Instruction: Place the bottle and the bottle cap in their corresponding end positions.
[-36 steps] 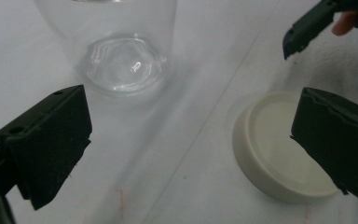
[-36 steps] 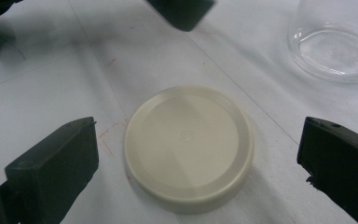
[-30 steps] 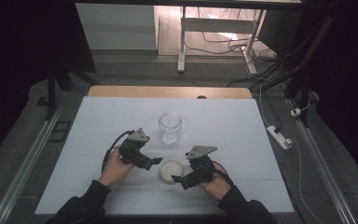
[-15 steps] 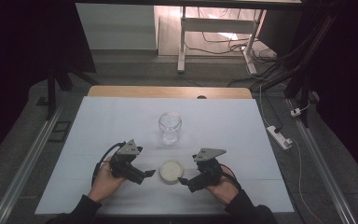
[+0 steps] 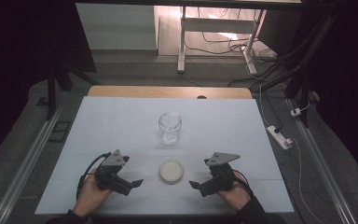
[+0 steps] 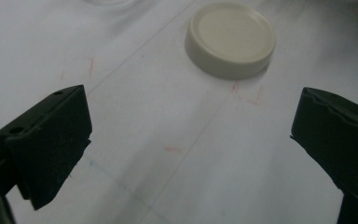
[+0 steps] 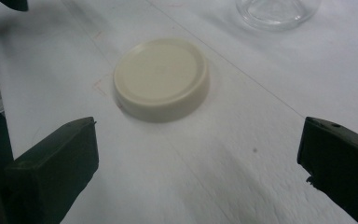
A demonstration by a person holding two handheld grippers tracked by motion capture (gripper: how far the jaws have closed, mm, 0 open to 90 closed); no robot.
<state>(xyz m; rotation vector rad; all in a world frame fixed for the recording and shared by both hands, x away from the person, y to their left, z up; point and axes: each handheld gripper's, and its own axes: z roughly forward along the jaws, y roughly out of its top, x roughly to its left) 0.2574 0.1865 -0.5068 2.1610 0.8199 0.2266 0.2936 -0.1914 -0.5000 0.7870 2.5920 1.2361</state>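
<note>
Your left tongs (image 5: 137,183) and right tongs (image 5: 193,185) both gape wide, gripping nothing. Between them, apart from each, the round, smooth cream lid (image 5: 171,171) lies flat on the matte white table (image 5: 121,126). Beyond it stands the clear glass jar (image 5: 169,127).

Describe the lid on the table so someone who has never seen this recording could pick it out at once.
On the white table, look at the near edge, between the left gripper and the right gripper, both open. The lid lies flat there, touching neither. It is a low, round, cream disc with a raised rim, opaque, unlike the clear glass jar standing open farther back.
</note>
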